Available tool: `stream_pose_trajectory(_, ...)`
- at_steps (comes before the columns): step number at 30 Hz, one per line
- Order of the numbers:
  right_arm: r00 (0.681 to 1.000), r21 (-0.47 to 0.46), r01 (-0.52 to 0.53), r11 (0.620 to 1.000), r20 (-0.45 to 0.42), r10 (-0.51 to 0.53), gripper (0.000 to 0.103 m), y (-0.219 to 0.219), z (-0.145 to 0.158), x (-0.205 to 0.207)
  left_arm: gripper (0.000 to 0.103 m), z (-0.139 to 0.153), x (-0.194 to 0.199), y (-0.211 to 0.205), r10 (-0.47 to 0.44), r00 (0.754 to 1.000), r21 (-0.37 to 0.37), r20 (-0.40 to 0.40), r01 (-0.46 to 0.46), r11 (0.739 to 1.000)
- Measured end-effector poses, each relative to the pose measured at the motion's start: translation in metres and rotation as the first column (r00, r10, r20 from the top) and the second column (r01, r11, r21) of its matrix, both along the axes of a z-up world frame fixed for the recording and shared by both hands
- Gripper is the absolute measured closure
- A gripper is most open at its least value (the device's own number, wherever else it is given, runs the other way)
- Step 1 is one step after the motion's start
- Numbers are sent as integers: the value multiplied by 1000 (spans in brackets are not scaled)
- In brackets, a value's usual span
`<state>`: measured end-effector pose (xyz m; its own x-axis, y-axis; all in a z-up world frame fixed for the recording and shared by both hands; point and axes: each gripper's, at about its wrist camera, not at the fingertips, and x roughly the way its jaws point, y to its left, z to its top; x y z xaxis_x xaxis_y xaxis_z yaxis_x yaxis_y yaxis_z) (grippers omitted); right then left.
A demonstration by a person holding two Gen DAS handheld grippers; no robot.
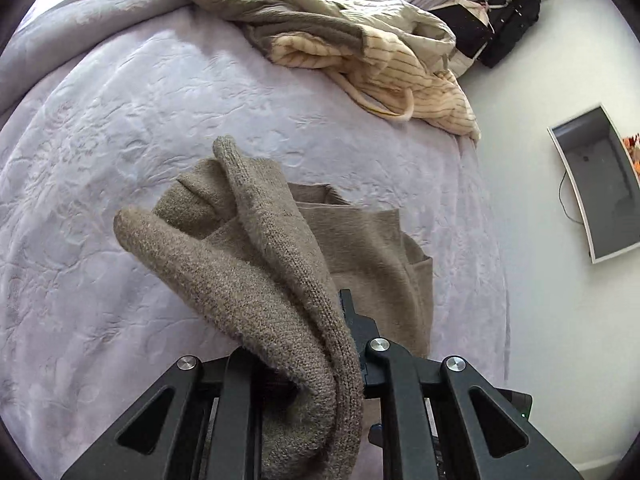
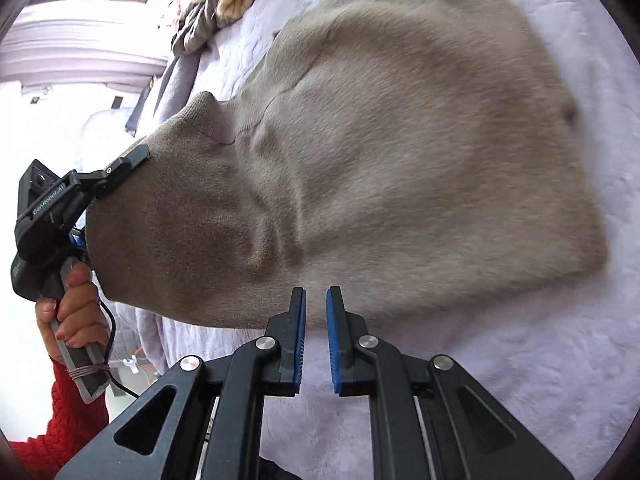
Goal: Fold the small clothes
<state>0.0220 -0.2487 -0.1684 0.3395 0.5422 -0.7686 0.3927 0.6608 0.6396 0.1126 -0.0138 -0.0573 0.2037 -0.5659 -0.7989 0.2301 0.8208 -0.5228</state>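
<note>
A: What's the setting?

B: A bed covered with a pale lilac embossed bedspread, a white floor beside it. A heap of other clothes, cream striped and grey, lies at the far end of the bed.

A: Start with the left gripper's jaws.

B: The left gripper is clamped on a taupe knitted sweater. In its own view thick folds of the knit bunch between the fingers and hide the left one; only the right finger's dark tip shows beside the cloth. From the right wrist view its black finger presses against the sweater's edge and that edge is raised off the bed.

A: And the right gripper?

B: The right gripper has its blue-padded jaws drawn close, a narrow gap left, with nothing between them. Its tips sit just over the near edge of the sweater.

A: Where is the sweater overall?

B: Most of it lies spread flat on the bedspread; the lifted side rises towards the left gripper. A hand with a red knitted sleeve grips that tool's handle.
</note>
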Motion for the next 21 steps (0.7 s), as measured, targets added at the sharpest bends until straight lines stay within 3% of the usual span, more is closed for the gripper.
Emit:
stream_pose_trajectory(5, 997, 26, 80, 996, 12, -80, 91, -45, 5, -24, 86, 10, -20, -96, -161, 983, 156, 84, 147, 977)
stream_pose_trajectory(8, 993, 35, 119, 992, 2, -119, 91, -67, -1, -37, 86, -12, -36, -159, -262, 960, 282, 99, 225, 933)
stream_pose_trajectory(12, 985, 63, 174, 983, -26, -173, 91, -89, -16, -54, 85, -58, -56, -209, -322, 945, 435, 60, 265, 861)
stream_pose_trajectory(14, 980, 79, 197, 977, -34, -195, 90, -97, -24, -61, 65, -68, -65, -226, -359, 931, 498, 70, 279, 821)
stream_pose_trajectory(16, 978, 99, 210, 973, -29, -208, 90, -105, -24, -66, 48, -63, -76, -236, -394, 915, 499, 92, 300, 813)
stream_pose_trajectory(20, 974, 126, 225, 966, -3, -227, 90, -115, -24, -67, 48, -40, -96, -244, -452, 882, 457, 136, 349, 818)
stream_pose_trajectory(21, 973, 137, 229, 964, 7, -232, 89, -125, -23, -84, 48, -32, -101, -243, -460, 876, 439, 146, 360, 823)
